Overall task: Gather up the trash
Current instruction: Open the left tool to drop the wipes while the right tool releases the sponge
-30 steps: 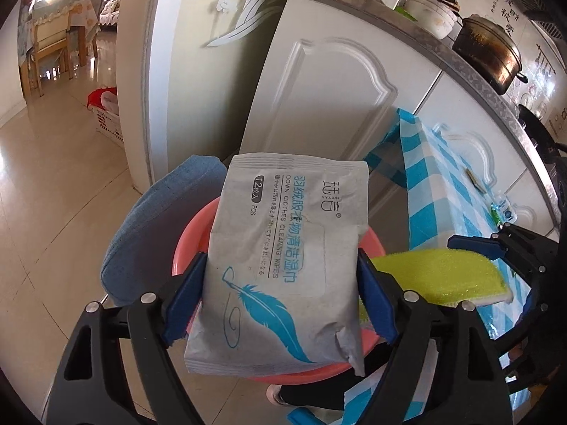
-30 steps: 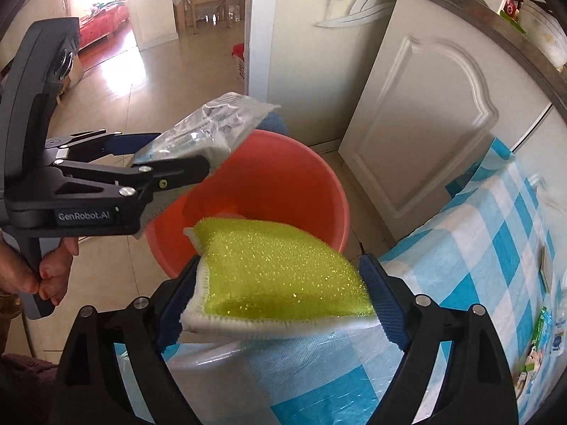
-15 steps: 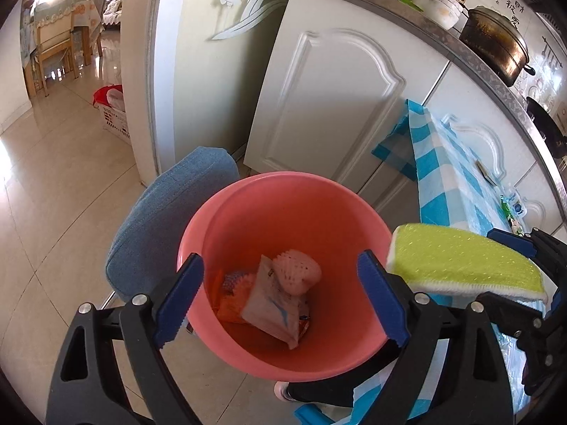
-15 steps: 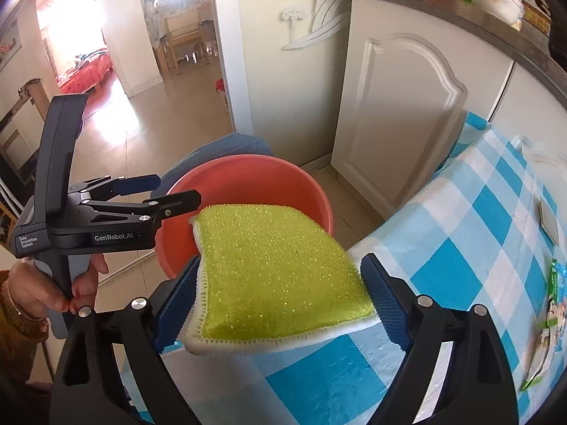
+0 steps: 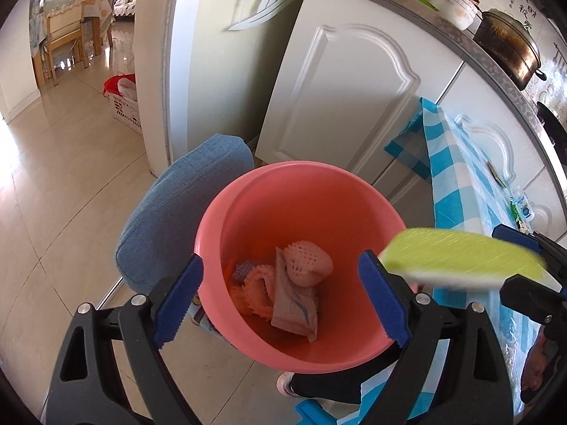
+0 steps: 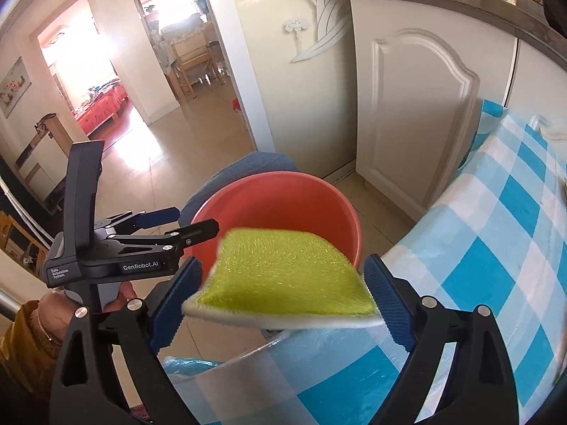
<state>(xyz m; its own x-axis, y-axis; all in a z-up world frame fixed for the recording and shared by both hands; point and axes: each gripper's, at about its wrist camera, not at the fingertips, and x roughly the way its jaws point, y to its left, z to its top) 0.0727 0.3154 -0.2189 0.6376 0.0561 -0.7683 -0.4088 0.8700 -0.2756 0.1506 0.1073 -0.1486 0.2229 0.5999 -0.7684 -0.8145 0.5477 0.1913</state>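
Note:
A pink bucket stands on the floor beside the table; it also shows in the right wrist view. Inside lie the wipes packet and foam fruit nets. My left gripper is open and empty, right above the bucket; it also shows in the right wrist view. My right gripper is shut on a yellow-green sponge, held just right of the bucket's rim over the table edge. The sponge is blurred in the left wrist view.
A blue-and-white checked tablecloth covers the table on the right. A blue denim cushion lies against the bucket's left side. White cabinet doors stand behind. A white basket sits on the tiled floor further back.
My left gripper opened and the wipes packet fell into the bucket. My right gripper with the sponge has moved up toward the bucket's rim.

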